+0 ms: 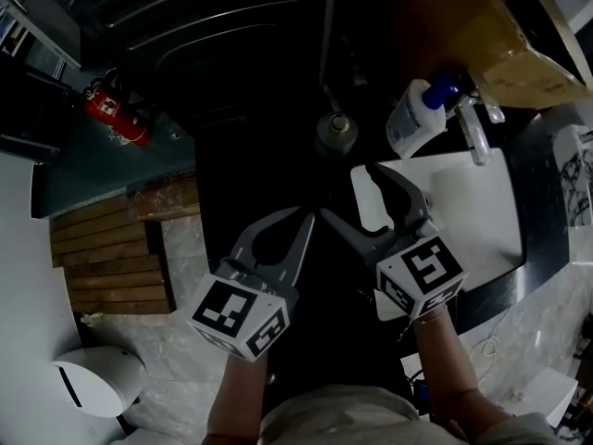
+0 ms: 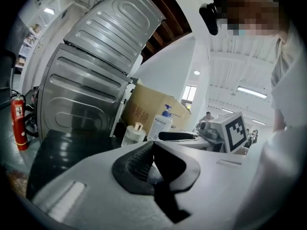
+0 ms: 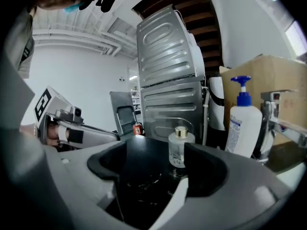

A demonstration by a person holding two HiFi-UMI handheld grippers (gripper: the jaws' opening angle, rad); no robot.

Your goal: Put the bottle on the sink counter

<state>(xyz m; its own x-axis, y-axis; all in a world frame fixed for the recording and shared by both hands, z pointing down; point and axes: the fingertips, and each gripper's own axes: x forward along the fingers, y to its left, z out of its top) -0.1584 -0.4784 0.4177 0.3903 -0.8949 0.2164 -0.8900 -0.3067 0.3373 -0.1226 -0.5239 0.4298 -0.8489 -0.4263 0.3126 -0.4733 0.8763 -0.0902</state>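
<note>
A small clear glass bottle point(image 1: 335, 133) with a gold cap stands upright on the black counter point(image 1: 250, 156), left of the white sink point(image 1: 473, 211). The right gripper view shows the bottle point(image 3: 181, 147) straight ahead, beyond the jaw tips and untouched. My right gripper point(image 1: 357, 202) is wide open with nothing between its jaws, hovering over the sink's left edge; it also shows in its own view point(image 3: 158, 176). My left gripper point(image 1: 306, 219) is beside it over the counter, its jaws shut and holding nothing point(image 2: 153, 162). From the left gripper view the bottle point(image 2: 134, 134) sits far ahead.
A white pump bottle point(image 1: 417, 114) with a blue head stands by the faucet point(image 1: 477, 137) behind the sink. A cardboard box point(image 1: 519, 54) is at the back right. A grey metal appliance point(image 3: 168, 80) rises behind the counter. On the floor are a fire extinguisher point(image 1: 116, 114), a wooden pallet point(image 1: 116, 258) and a white bin point(image 1: 97, 378).
</note>
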